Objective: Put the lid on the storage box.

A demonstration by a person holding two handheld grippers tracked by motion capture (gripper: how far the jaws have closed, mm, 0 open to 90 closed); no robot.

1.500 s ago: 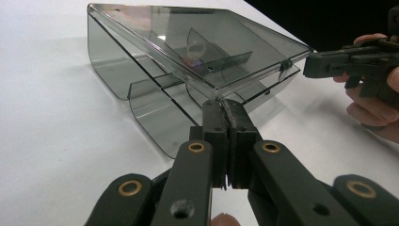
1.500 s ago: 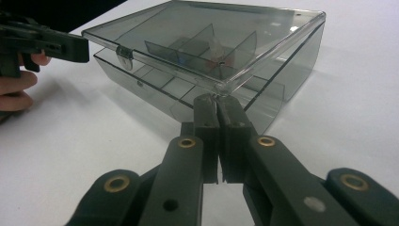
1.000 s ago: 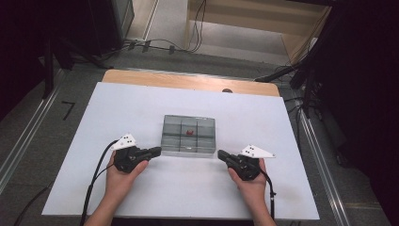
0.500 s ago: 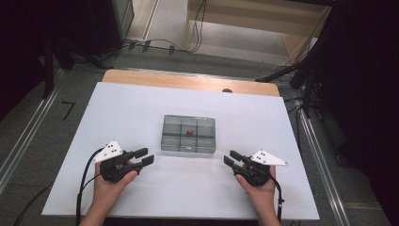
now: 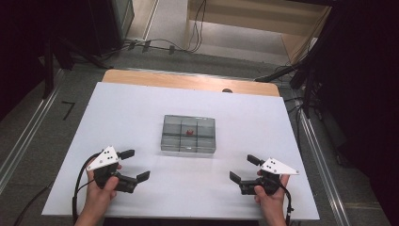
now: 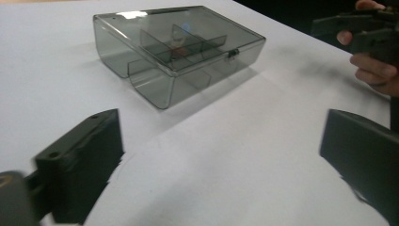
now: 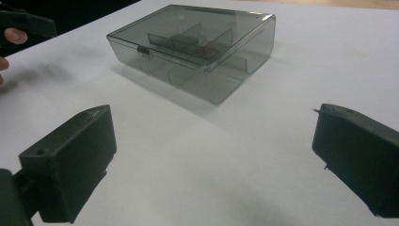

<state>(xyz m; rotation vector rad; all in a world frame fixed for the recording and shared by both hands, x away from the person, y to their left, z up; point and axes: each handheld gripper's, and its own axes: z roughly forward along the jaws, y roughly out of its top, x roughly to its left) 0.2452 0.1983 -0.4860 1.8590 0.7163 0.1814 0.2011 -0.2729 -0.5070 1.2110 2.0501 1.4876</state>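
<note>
A smoky clear compartment box point(image 5: 188, 134) with its lid down lies at the middle of the white table, a small red item point(image 5: 189, 132) in one of its cells. My left gripper point(image 5: 135, 164) hovers near the front left, apart from the box. Its jaws have just been opening and stand wide with nothing between them. My right gripper point(image 5: 243, 168) mirrors it at the front right, jaws also just opened and empty. The left gripper view has the box point(image 6: 179, 52) ahead of its jaws point(image 6: 221, 169). In the right gripper view the box point(image 7: 197, 52) lies ahead of that gripper point(image 7: 211, 165).
The white table top point(image 5: 117, 113) ends in a wooden strip point(image 5: 188, 81) at the far side. Cables lie on the floor beyond it point(image 5: 155, 44). Both hands are close to the table's near edge.
Both grippers drew back from the box's front corners toward the near edge and outward. Their jaws went from shut to wide open.
</note>
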